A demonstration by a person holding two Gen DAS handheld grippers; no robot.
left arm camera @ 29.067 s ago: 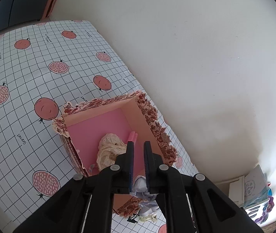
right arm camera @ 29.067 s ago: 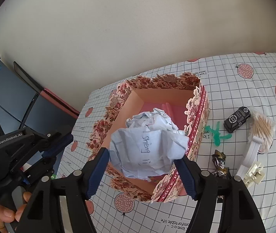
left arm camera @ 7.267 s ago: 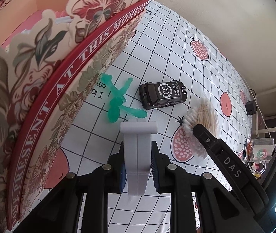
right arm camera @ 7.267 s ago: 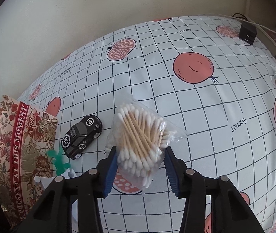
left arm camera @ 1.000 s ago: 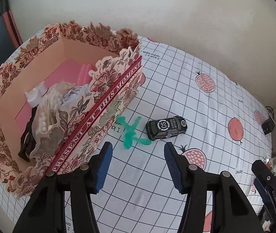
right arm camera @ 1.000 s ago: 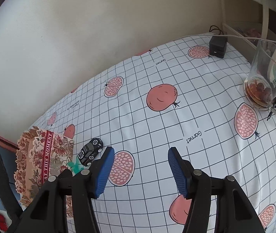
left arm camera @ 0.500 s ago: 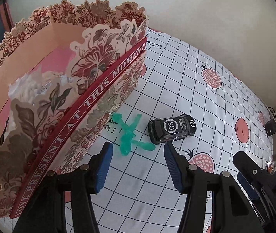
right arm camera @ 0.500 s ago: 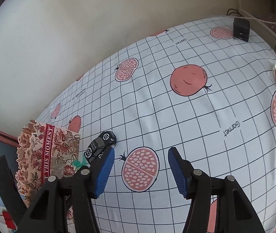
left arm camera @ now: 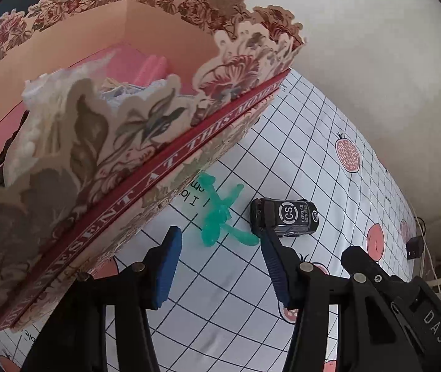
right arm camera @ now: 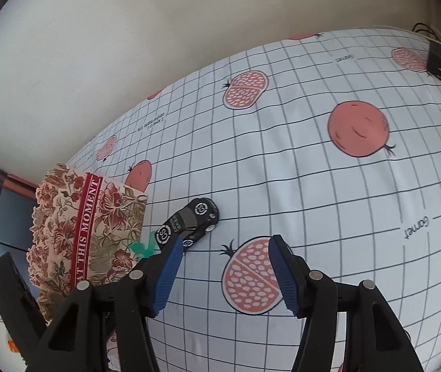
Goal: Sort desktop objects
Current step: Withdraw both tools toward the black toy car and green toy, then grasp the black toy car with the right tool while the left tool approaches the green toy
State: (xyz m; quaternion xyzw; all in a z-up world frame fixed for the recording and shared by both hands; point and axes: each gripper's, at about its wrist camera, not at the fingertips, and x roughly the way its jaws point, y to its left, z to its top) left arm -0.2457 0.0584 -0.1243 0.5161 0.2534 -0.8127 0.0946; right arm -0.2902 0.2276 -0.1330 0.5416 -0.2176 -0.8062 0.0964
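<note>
A green plastic toy [left arm camera: 220, 214] lies on the checked tablecloth beside the flowered box [left arm camera: 146, 167]. My left gripper [left arm camera: 220, 235] stands open just in front of it, with nothing between its blue pads. A black toy car [left arm camera: 284, 220] rests to the right of the green toy, behind the right pad. In the right wrist view the car [right arm camera: 189, 221] lies just beyond my open, empty right gripper [right arm camera: 225, 245], near its left pad. A sliver of the green toy [right arm camera: 142, 246] shows by the box [right arm camera: 87, 226]. Crumpled paper and cloth fill the box.
The pomegranate-print tablecloth [right arm camera: 313, 186] stretches to the right. A black plug with a cable [right arm camera: 438, 59] lies at the far right by the wall. The right gripper's black frame [left arm camera: 406, 303] pokes in at the lower right of the left wrist view.
Both grippers have come down and closer to the table. The green toy and the car look larger in the left view; the right gripper has shifted left toward the car. Both stay open.
</note>
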